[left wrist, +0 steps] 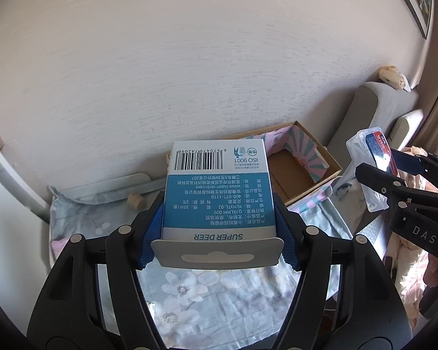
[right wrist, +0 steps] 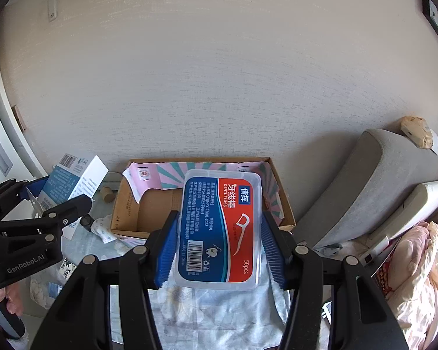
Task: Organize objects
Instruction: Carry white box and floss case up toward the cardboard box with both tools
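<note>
The left gripper point(left wrist: 219, 218) pinches a blue-and-white Super Deer box point(left wrist: 219, 192); the right gripper point(right wrist: 219, 242) pinches a dental floss pick case point(right wrist: 219, 230), both above an open cardboard box point(right wrist: 125, 204) against the wall point(right wrist: 219, 73).

Floral bedsheet point(right wrist: 219, 315), open cardboard box point(right wrist: 125, 207) on it by the wall, small cork point(right wrist: 106, 194) beside it

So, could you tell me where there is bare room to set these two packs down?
The brown floor of the cardboard box is bare between its patterned liner walls. The floral sheet in front of the box is also free. Its left side is crowded: a wooden peg and a small dark object.
</note>
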`<state>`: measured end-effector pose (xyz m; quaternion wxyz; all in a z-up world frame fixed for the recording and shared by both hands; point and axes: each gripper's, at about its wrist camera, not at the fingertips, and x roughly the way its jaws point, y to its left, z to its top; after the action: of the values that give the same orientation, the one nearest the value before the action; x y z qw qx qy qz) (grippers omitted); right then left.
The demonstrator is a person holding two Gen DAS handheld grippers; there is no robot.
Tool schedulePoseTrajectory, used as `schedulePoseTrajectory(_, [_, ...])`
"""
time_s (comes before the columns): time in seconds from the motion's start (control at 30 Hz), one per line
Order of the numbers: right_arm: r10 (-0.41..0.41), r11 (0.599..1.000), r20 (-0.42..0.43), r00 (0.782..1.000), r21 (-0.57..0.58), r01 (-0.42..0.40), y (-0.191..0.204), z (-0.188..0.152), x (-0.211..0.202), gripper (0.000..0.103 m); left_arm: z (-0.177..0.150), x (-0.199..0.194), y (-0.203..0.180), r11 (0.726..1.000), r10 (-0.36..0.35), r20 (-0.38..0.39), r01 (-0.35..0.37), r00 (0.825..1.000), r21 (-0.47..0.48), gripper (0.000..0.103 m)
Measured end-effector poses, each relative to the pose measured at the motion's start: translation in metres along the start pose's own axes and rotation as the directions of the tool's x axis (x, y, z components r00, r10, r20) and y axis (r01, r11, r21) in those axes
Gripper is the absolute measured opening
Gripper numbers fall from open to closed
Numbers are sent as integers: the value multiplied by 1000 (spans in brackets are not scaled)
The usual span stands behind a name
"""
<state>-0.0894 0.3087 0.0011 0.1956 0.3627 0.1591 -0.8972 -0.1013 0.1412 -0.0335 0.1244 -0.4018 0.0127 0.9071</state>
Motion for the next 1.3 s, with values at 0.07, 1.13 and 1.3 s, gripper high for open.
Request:
schedulePoseTrajectory(0.07, [-3,1000,-3,1000,4,3,-5,0,5,50,1,2,-4,1000,-2,-2,2,1000,3,64])
schedulePoseTrajectory(1.13, [80,996,-214,974,-27,-88,-36,57,153,50,39,128,6,999,-21,-177,15,984,-35,64])
schedulePoseTrajectory(1.3, [87,994,-274,958,-41,-102,-34,56,185,50,41,156,7,999,-28,-225,21,974,-35,64])
